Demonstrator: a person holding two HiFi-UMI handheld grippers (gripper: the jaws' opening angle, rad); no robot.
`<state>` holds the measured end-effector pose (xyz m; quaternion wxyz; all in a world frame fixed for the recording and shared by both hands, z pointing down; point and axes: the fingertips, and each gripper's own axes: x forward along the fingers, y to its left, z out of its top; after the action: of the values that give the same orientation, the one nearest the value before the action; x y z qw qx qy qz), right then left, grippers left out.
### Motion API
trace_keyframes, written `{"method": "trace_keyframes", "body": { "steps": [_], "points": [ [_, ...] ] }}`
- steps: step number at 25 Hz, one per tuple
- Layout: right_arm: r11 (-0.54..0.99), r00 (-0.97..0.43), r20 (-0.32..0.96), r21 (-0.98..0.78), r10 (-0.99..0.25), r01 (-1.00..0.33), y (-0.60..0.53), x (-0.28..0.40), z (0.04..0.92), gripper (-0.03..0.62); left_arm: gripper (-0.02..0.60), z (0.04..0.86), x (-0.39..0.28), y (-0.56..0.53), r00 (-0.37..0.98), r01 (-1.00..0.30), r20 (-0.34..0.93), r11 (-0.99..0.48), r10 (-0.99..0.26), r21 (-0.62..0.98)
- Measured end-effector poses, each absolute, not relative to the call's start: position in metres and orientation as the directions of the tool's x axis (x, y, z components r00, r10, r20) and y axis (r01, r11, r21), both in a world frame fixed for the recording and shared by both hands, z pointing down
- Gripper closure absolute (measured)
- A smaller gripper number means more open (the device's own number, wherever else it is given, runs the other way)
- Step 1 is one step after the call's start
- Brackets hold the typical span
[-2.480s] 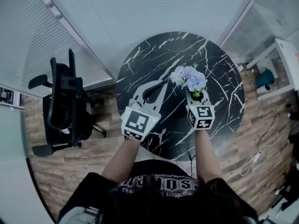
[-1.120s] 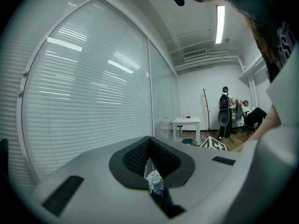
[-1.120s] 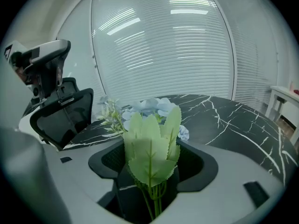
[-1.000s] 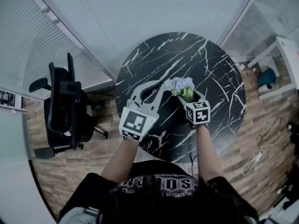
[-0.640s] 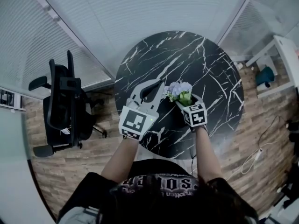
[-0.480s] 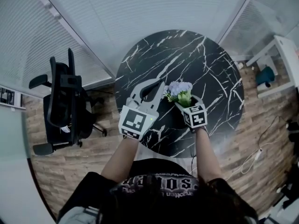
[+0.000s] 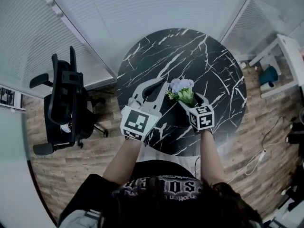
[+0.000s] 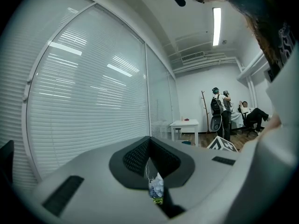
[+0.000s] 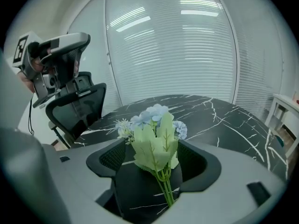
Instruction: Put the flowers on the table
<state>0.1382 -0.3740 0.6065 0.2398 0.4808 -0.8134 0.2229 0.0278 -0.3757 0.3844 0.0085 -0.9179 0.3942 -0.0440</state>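
Flowers (image 9: pixel 154 134): pale blue bunch, green leaves, between the right gripper's jaws, blossoms past its tips.
Right gripper (image 7: pixel 190 100): jaws wide apart, just been opening; pads look clear of the bunch.
Left gripper (image 7: pixel 161 85): jaws together, empty, beside the blossoms.
Table (image 7: pixel 209 61): black marble, under both grippers.
Progress: release looks done; 1 step left, drawing the right gripper back.

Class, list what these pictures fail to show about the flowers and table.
Right gripper view: stem ends of the flowers, behind the right gripper, whose jaws have just been opening around them.
Left gripper view: flowers too small.
Head view: table, near edge partly under arms.
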Motion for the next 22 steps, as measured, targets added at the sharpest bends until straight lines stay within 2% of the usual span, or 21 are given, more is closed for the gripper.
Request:
{"method": "trace_keyframes", "body": {
  "steps": [8,10,14,16,22],
  "points": [
    [0.423,-0.425,0.438,-0.108,-0.792,-0.900,-0.365,0.150,0.531,0.254,0.583,0.376,0.038,-0.359,0.692,-0.718,0.056,-0.694,-0.720,-0.045],
    [0.413,-0.420,0.391,-0.106,-0.819,-0.905,-0.360,0.154,0.511,0.298,0.583,0.373,0.040,-0.354,0.692,-0.718,0.049,-0.694,-0.720,-0.051],
    [0.414,-0.424,0.284,-0.099,-0.860,-0.905,-0.347,0.160,0.471,0.444,0.583,0.369,0.046,-0.341,0.699,-0.712,0.052,-0.701,-0.713,-0.051],
    [0.416,-0.423,0.242,-0.084,-0.873,-0.906,-0.341,0.164,0.455,0.495,0.583,0.366,0.051,-0.335,0.700,-0.712,0.045,-0.701,-0.713,-0.047],
    [0.426,-0.430,0.170,-0.064,-0.887,-0.903,-0.320,0.170,0.420,0.535,0.583,0.356,0.063,-0.313,0.709,-0.702,0.029,-0.710,-0.704,-0.055]
  ]
}}
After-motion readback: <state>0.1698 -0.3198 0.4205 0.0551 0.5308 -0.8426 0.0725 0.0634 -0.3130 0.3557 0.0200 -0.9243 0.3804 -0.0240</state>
